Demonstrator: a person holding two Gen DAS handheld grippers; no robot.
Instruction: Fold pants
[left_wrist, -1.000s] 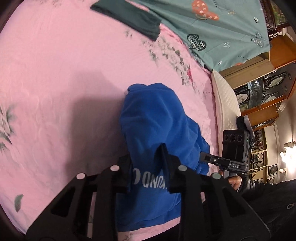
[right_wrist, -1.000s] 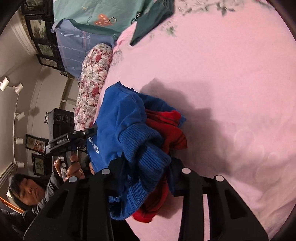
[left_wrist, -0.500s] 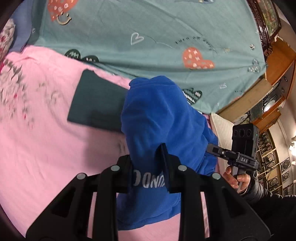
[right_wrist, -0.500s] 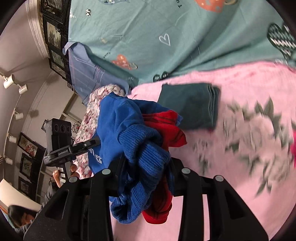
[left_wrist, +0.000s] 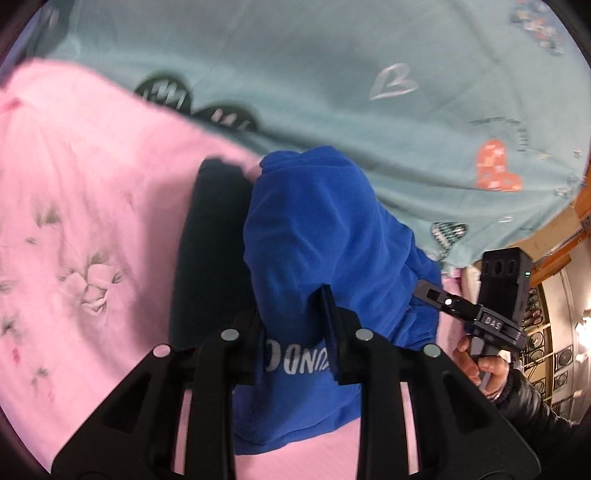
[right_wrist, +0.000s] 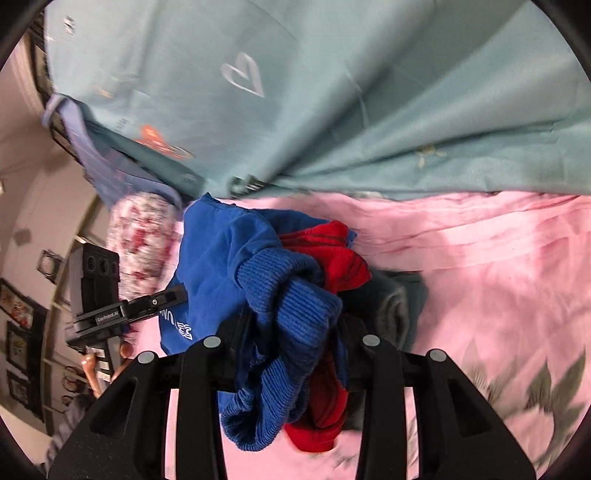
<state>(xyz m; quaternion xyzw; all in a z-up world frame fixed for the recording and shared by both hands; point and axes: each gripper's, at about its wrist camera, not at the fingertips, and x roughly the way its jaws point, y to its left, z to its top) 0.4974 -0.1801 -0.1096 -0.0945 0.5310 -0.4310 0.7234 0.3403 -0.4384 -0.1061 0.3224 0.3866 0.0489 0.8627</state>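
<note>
Folded blue pants (left_wrist: 317, 240) with white lettering and red lining hang in the air between both grippers. My left gripper (left_wrist: 295, 325) is shut on one end, just above the lettering. My right gripper (right_wrist: 295, 332) is shut on the other end, where the ribbed blue cuffs (right_wrist: 291, 314) and red fabric (right_wrist: 340, 258) bunch up. Directly beneath the bundle lies a folded dark green garment (left_wrist: 210, 251), also seen as the dark green garment (right_wrist: 391, 299) on the pink sheet. The other gripper's body (left_wrist: 495, 295) and a hand show at the right of the left wrist view.
The pink floral bedsheet (left_wrist: 92, 221) covers the bed. A teal blanket (left_wrist: 332, 74) with hearts lies bunched across the far side. A floral pillow (right_wrist: 144, 236) sits at the bed's left, and framed pictures and wooden furniture (left_wrist: 565, 229) line the room's edge.
Both grippers carried the blue pants across the bed toward the teal blanket. The folded dark green garment, far off a second ago, now lies right under the bundle.
</note>
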